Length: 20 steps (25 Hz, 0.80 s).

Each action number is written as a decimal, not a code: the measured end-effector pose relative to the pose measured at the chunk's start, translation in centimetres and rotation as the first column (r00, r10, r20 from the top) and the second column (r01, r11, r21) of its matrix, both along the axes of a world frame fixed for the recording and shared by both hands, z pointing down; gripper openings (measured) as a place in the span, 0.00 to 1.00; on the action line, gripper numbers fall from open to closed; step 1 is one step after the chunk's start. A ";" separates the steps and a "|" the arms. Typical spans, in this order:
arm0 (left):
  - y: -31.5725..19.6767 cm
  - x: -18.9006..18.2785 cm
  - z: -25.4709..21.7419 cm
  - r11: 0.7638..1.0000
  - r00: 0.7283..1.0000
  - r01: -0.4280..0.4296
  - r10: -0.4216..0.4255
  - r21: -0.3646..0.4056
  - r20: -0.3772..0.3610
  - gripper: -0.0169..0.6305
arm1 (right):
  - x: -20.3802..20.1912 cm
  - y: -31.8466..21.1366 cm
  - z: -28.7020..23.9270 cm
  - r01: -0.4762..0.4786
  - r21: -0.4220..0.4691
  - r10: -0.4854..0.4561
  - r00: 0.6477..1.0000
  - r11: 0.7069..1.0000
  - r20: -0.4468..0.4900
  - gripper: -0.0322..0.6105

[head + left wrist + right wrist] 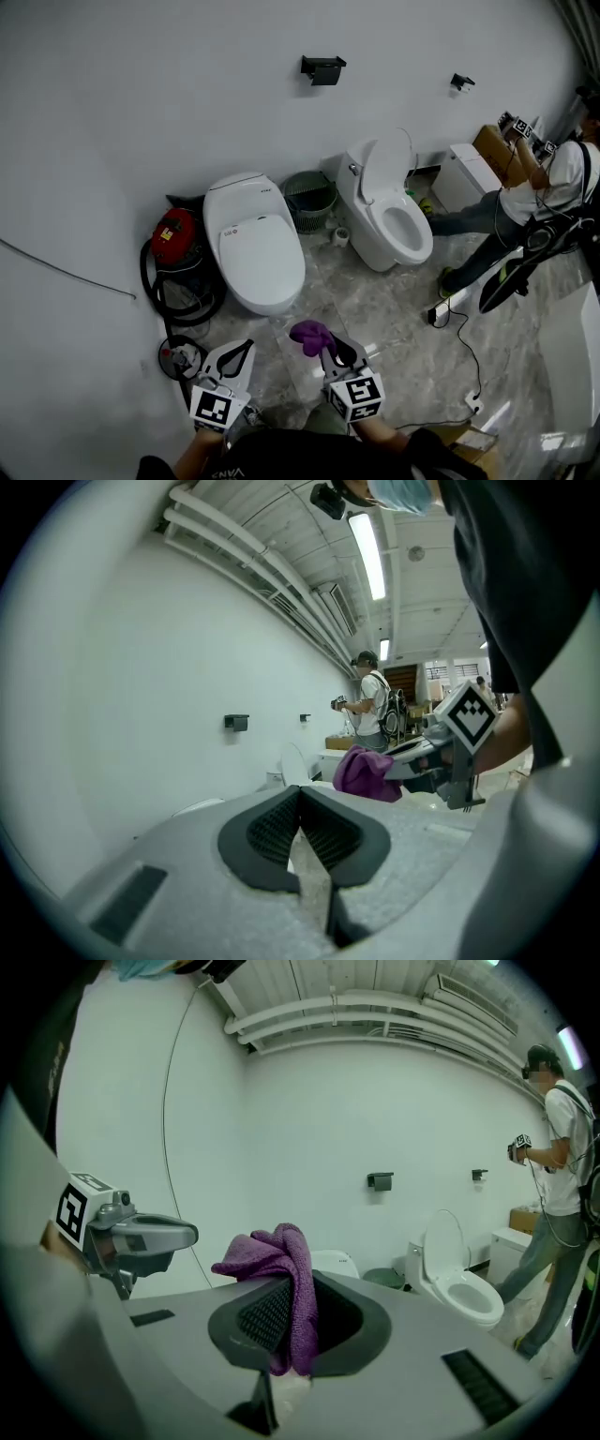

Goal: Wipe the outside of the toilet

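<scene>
The white ceramic toilet with the closed lid (pixel 253 246) stands on the floor with its long axis pointing toward you. It lies ahead and slightly left of your right claw (pixel 325 347), which grips the purple cloth (pixel 312 333). Your left claw (pixel 246 351) is closed and empty.

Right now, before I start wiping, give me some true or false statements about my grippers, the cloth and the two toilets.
The right gripper is shut on the purple cloth. True.
The left gripper holds a sponge. False: its jaws are together with nothing between them.
The nearer toilet has its lid down. True.
The farther toilet has its lid down. False: its lid stands up.
A green bin stands between the two toilets. True.
</scene>
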State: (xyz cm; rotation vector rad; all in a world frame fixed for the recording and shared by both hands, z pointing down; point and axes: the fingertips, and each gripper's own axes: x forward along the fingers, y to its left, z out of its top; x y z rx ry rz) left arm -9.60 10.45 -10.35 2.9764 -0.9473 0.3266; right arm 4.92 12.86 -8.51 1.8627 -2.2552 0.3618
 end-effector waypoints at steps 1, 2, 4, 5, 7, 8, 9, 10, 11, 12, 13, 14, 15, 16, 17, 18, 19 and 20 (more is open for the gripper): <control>0.1 -0.2 -0.3 1.000 1.000 0.009 -0.009 -0.015 -0.001 0.03 | 0.1 0.2 -0.3 -0.004 0.002 0.004 1.000 1.000 0.002 0.11; 0.1 -0.5 -0.6 1.000 1.000 0.013 -0.013 -0.016 -0.002 0.03 | 0.1 0.4 -0.6 -0.006 0.002 0.006 1.000 1.000 0.002 0.11; 0.3 -0.8 -1.0 1.000 1.000 0.015 -0.015 0.010 0.001 0.03 | 0.3 1.0 -1.1 -0.008 0.000 0.008 1.000 1.000 -0.001 0.11; 0.5 -1.0 -1.3 1.000 1.000 0.016 -0.016 0.015 0.004 0.03 | 0.5 1.4 -1.4 -0.010 0.000 0.010 1.000 1.000 -0.003 0.11; 1.1 -1.3 -1.9 1.000 1.000 0.017 -0.017 0.022 0.000 0.03 | 0.8 2.1 -2.2 -0.014 0.008 0.014 1.000 1.000 -0.013 0.11; 1.3 -1.4 -2.1 0.999 1.000 0.013 -0.013 0.039 -0.004 0.03 | 1.0 2.5 -2.6 -0.015 0.017 0.015 1.000 1.000 -0.020 0.11; 1.4 -1.5 -2.4 0.998 1.000 0.008 -0.008 0.064 -0.005 0.03 | 1.1 2.7 -3.1 -0.016 0.026 0.016 1.000 1.000 -0.025 0.11; 1.4 -1.5 -2.8 0.996 1.000 0.007 -0.007 0.085 -0.004 0.03 | 1.3 2.8 -3.5 -0.015 0.036 0.016 0.999 0.999 -0.028 0.11; 1.5 -1.5 -3.2 0.996 1.000 0.010 -0.010 0.093 -0.004 0.03 | 1.5 2.9 -4.1 -0.014 0.045 0.016 0.999 0.999 -0.031 0.11; 1.5 -1.5 -3.6 0.995 1.000 0.015 -0.014 0.095 -0.005 0.03 | 1.7 2.8 -4.6 -0.013 0.055 0.015 0.999 0.998 -0.034 0.11; 1.4 -1.3 -3.9 0.995 1.000 0.018 -0.018 0.098 -0.006 0.03 | 1.9 2.8 -5.2 -0.011 0.064 0.014 0.999 0.998 -0.036 0.11; 1.2 -1.2 -4.2 0.995 1.000 0.021 -0.020 0.100 -0.007 0.03 | 2.2 2.6 -5.7 -0.010 0.073 0.013 0.999 0.997 -0.038 0.11; 1.0 -0.9 -4.5 0.995 1.000 0.024 -0.023 0.101 -0.009 0.03 | 2.5 2.4 -6.1 -0.009 0.081 0.012 0.999 0.997 -0.040 0.11; 0.8 -0.6 -4.9 0.994 1.000 0.025 -0.023 0.107 -0.014 0.03 | 2.8 2.2 -6.5 -0.007 0.087 0.011 0.999 0.996 -0.041 0.11; 0.6 -0.3 -5.3 0.993 1.000 0.026 -0.023 0.113 -0.020 0.03 | 3.1 2.0 -6.8 -0.004 0.092 0.008 0.999 0.996 -0.041 0.11; 0.5 0.1 -5.6 0.993 0.999 0.027 -0.024 0.118 -0.025 0.03 | 3.4 1.8 -7.1 0.001 0.096 0.003 0.999 0.995 -0.041 0.11; 0.5 0.4 -6.0 0.992 0.999 0.029 -0.026 0.124 -0.027 0.03 | 3.7 1.8 -7.2 0.006 0.098 -0.002 0.999 0.995 -0.042 0.11; 0.6 0.7 -6.3 0.990 0.999 0.031 -0.027 0.134 -0.029 0.03 | 3.9 2.0 -7.4 0.011 0.100 -0.007 0.999 0.995 -0.042 0.11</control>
